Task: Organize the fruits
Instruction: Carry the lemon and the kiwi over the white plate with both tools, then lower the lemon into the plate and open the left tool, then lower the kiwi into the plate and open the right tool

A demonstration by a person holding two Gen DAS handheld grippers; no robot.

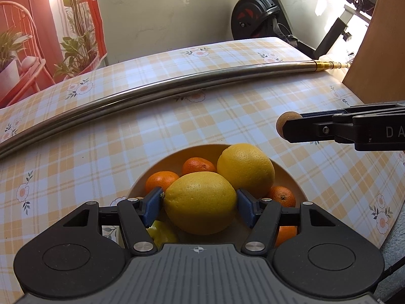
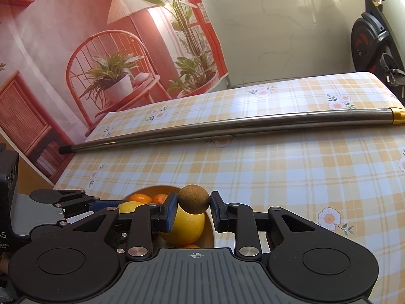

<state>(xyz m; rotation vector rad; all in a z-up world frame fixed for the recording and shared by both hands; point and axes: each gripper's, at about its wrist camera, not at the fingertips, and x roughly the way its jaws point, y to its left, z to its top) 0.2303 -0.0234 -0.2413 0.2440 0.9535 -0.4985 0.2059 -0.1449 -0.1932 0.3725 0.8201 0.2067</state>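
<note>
1. The left hand-held gripper (image 1: 200,204) stands about half open, its two blue pads pressing either side of a yellow lemon (image 1: 200,202). It hangs over the near part of the bowl (image 1: 288,174), and I cannot tell whether the lemon is lifted clear or resting on the fruit under it.
2. The right hand-held gripper (image 2: 193,206) is closed as tight as it goes on a small brown kiwi (image 2: 194,199), held in the air just right of the bowl and above the surface (image 2: 303,164).
3. In the bowl lie a second lemon (image 1: 245,168) at the far right, touching the held one, and at least three tangerines (image 1: 162,179) around the rim. A yellow-green fruit (image 1: 162,234) shows partly under the left fingers; what it is I cannot tell.
4. As a judgement: most fruit is already gathered in the bowl, so the sorting looks well on. Whether the two gripped fruits are going in or coming out, the pictures do not settle.
5. Left to do, as far as shown: place the lemon and the kiwi. No other loose fruit is visible on the surface.
6. Farther off, a long metal pole (image 1: 162,88) lies across the surface, well apart from the bowl.
</note>
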